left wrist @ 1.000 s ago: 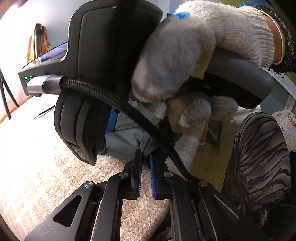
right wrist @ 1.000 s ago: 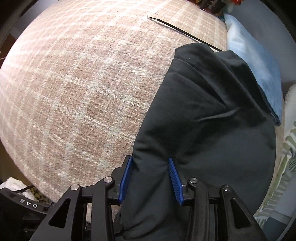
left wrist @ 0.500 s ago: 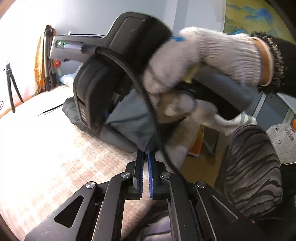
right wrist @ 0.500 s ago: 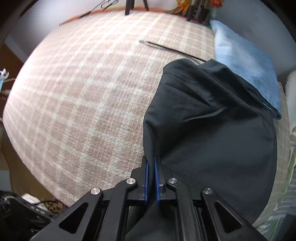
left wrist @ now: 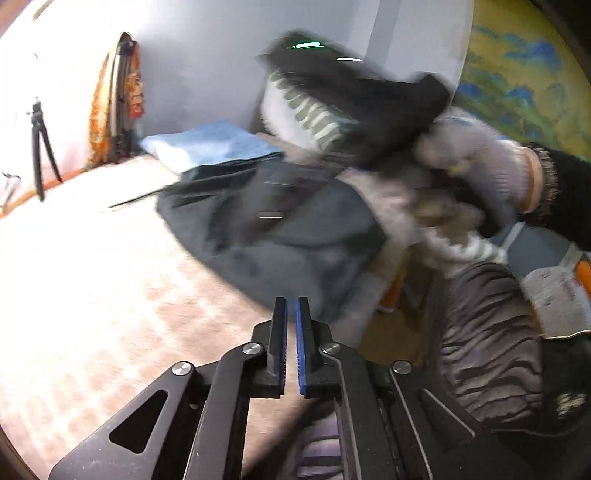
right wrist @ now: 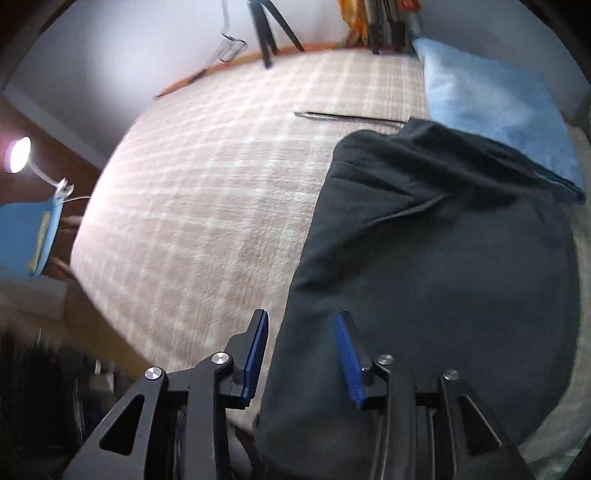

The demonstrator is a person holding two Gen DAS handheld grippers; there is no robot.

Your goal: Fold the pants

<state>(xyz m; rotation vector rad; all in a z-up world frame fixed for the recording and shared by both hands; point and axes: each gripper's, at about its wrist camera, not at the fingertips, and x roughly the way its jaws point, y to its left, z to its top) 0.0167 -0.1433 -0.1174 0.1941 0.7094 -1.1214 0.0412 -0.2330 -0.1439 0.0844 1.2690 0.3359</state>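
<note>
Blue towel (right wrist: 491, 107), black tripod (right wrist: 267, 29), lit lamp (right wrist: 16, 159), plaid bedcover (right wrist: 221, 192).

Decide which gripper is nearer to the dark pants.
Right. The right gripper has its opening jaws astride the dark pants edge; the left gripper, shut and empty, sits just short of it.

Pants (right wrist: 436, 266) on bed (right wrist: 221, 184), towel (right wrist: 491, 107) behind, touching; tripod (right wrist: 266, 33) beyond bed.

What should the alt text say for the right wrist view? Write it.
Dark pants lie folded on a pink plaid bedcover, their near edge between the opening right tongs. A blue cloth lies beyond the pants, with a tripod at the far edge.
</note>
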